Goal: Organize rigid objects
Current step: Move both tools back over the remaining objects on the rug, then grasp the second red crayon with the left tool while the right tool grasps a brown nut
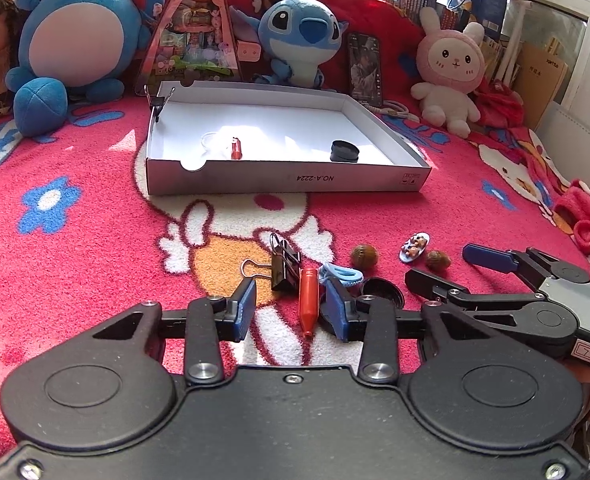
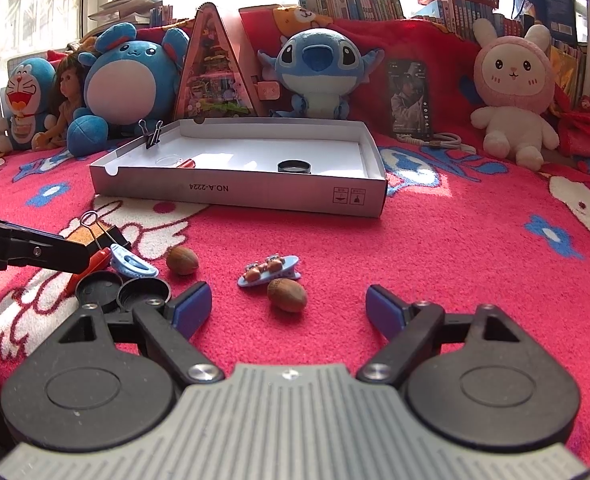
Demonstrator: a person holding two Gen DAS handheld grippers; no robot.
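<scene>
Nearest the left camera, the left gripper [image 1: 291, 308] is seen with its blue pads set on either side of an orange-red crayon-shaped piece [image 1: 308, 300] lying on the pink patterned blanket [image 1: 75, 240]. The right-hand pad sits close against the piece, while a clear gap is left on the other side, so no squeeze is shown (the jaws are narrowed but not clamped). Just beyond the pads, a black binder clip [image 1: 285, 264] with wire handles and a pale blue clip [image 1: 341, 274] are found, the latter touching the orange piece's far end. Two black round lids [image 2: 121, 288] lie side by side just beside them.

The right gripper [image 2: 289, 312] is held with its jaws spread wide and nothing between the pads; a brown nut [image 2: 287, 295] rests on the blanket just ahead of it. A small blue hair clip with bear figures [image 2: 269, 270] lies touching that nut's far side, and a second nut [image 2: 182, 261] is seen near, to the left.

Farther off, a shallow white box [image 2: 239, 196] is placed, holding a black ring-shaped lens [image 2: 293, 167], a small red item [image 1: 235, 148] and a clear round piece. A binder clip [image 2: 153, 132] is fastened on its far left corner.

Behind it, plush toys are lined up.
</scene>
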